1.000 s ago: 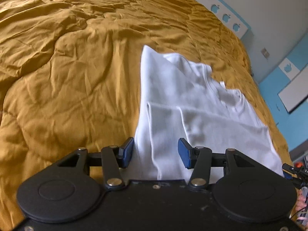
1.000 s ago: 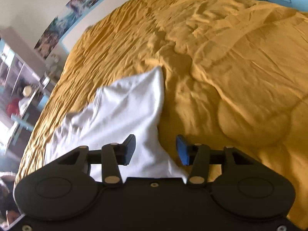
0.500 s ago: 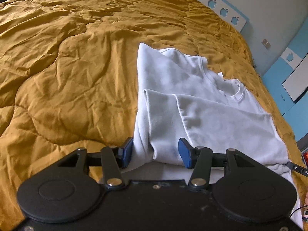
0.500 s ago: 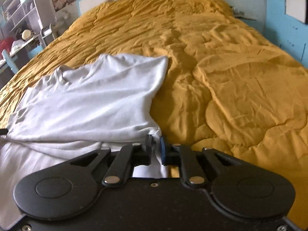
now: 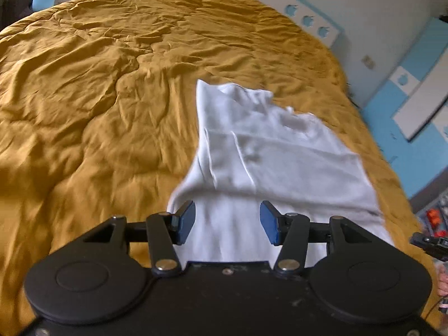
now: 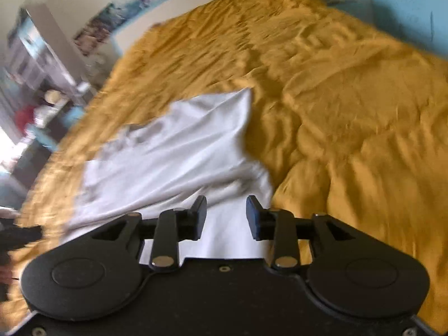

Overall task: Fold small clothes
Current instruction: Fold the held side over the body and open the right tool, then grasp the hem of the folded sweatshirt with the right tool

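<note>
Tongs: left tongs (image 5: 227, 222) spread wide, blue pads w/ nothing between, over near end of shirt.
Shirt: white shirt (image 5: 280, 156), partly folded, lying on bed.
Bed: mustard quilt (image 5: 98, 98), wrinkled.
Edge R: tip of right tongs (image 5: 428, 245), state unclear.

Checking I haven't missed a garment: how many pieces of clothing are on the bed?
1: a white t-shirt, partly folded, lying on the mustard duvet just ahead of both grippers' open jaws. Anything beneath it would be hidden.
</note>
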{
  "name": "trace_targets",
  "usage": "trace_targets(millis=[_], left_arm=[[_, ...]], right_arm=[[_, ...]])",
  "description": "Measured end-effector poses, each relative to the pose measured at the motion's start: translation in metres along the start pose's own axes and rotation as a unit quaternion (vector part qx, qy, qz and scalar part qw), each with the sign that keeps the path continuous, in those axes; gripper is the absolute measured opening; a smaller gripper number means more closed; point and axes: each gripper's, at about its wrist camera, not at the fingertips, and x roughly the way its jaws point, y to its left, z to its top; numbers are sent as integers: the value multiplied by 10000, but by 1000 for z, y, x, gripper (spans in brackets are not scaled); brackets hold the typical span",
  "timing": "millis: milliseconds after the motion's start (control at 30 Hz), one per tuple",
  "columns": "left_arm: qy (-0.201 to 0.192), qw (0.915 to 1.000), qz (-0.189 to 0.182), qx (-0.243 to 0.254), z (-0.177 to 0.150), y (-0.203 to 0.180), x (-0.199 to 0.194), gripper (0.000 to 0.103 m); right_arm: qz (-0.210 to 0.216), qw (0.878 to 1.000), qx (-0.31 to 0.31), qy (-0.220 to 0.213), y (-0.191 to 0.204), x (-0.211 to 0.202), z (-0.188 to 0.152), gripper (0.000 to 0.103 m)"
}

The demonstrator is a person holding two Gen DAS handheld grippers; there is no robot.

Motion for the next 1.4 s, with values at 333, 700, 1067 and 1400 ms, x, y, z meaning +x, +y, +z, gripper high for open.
trace_targets(millis=[333, 700, 1067, 1400], left_arm=[[368, 9980, -355, -360, -110, 24, -103, 52], [693, 9778, -949, -1734, -169, 54, -118, 52], [849, 9612, -1353, -2249, -173, 55, -93, 51], [799, 9592, -1367, -2341, -177, 58, -87, 3]], right_arm=[[601, 9942, 564, 687, -19, -97, -103, 49], [1124, 9816, 1344, 764, -40, -115, -151, 50], [1661, 9667, 1801, 732, -27, -89, -166, 53], [1386, 9706, 1813, 769, -24, -87, -165, 27]])
